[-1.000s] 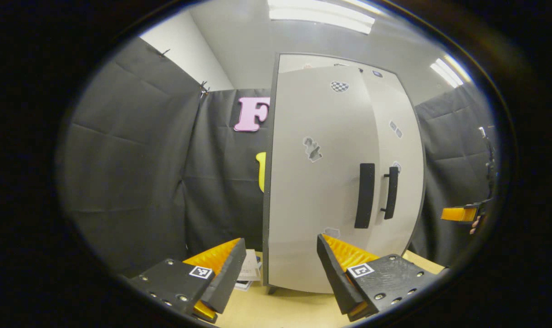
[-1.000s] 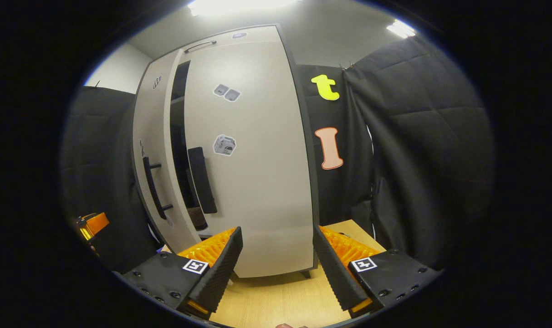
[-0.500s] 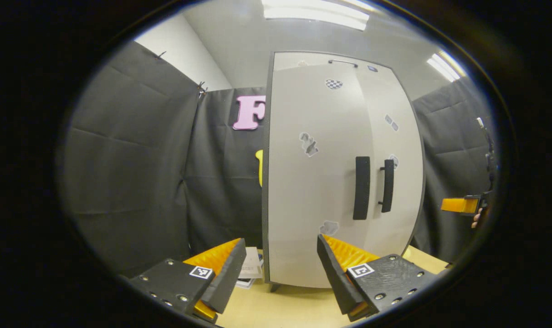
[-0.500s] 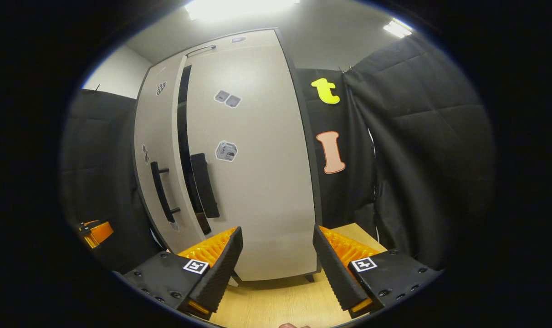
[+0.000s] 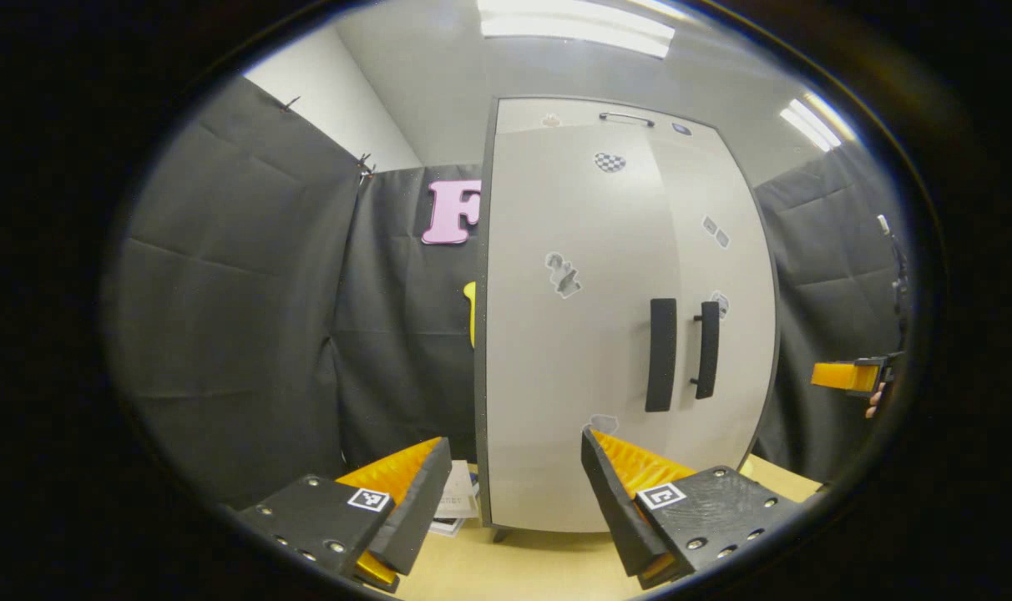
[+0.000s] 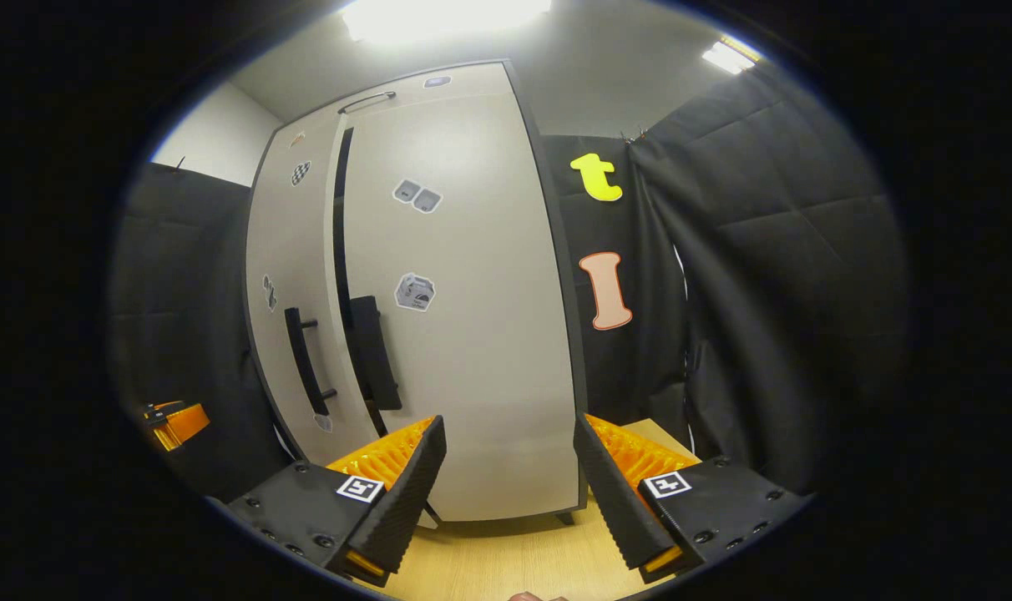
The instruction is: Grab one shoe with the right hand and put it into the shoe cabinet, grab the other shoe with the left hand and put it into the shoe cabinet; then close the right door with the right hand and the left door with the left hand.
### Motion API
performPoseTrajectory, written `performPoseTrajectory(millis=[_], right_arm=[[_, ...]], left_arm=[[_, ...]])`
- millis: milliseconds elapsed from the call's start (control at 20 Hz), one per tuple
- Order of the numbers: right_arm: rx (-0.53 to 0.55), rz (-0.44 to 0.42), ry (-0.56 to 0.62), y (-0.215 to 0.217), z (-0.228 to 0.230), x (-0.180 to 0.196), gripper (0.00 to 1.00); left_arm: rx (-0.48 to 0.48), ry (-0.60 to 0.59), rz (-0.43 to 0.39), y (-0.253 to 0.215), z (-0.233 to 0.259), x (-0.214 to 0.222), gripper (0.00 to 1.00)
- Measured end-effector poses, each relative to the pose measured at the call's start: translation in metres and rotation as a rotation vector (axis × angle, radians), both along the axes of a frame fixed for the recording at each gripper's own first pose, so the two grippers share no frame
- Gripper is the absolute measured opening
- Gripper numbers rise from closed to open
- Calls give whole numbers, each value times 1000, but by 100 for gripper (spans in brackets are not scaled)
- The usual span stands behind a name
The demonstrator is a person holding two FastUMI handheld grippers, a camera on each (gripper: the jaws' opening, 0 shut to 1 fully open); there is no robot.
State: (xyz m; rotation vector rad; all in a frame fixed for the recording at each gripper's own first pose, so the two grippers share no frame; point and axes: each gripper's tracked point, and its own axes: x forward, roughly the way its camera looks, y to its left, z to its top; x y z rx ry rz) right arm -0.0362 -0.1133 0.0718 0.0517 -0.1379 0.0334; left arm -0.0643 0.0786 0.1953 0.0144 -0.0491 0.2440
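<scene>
Both grippers, left (image 5: 516, 501) and right (image 6: 510, 488), hang spread and empty before the shoe cabinet (image 6: 473, 334), left door (image 6: 293, 309) slightly ajar.

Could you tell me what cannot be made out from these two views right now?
- Shoes: the shoe cabinet doors cover the inside in the left gripper view.
- Left door: a dark gap beside it in the right gripper view; whether it is fully latched is unclear.
- Door stickers: too small.
</scene>
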Motion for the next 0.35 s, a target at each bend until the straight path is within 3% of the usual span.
performPoseTrajectory(millis=[100, 200, 250, 350], right_arm=[[-3, -15, -10, -6, 4, -2, 97], [8, -28, -8, -13, 5, -1, 97], [13, -36, -2, -15, 3, -1, 97], [13, -55, 12, -22, -2, 0, 97]], left_arm=[[-2, -2, -2, 0, 0, 1, 98], [-13, 3, -2, 0, -1, 1, 90], [-16, 1, -9, 0, -1, 1, 98], [-12, 1, -13, 1, -2, 2, 98]])
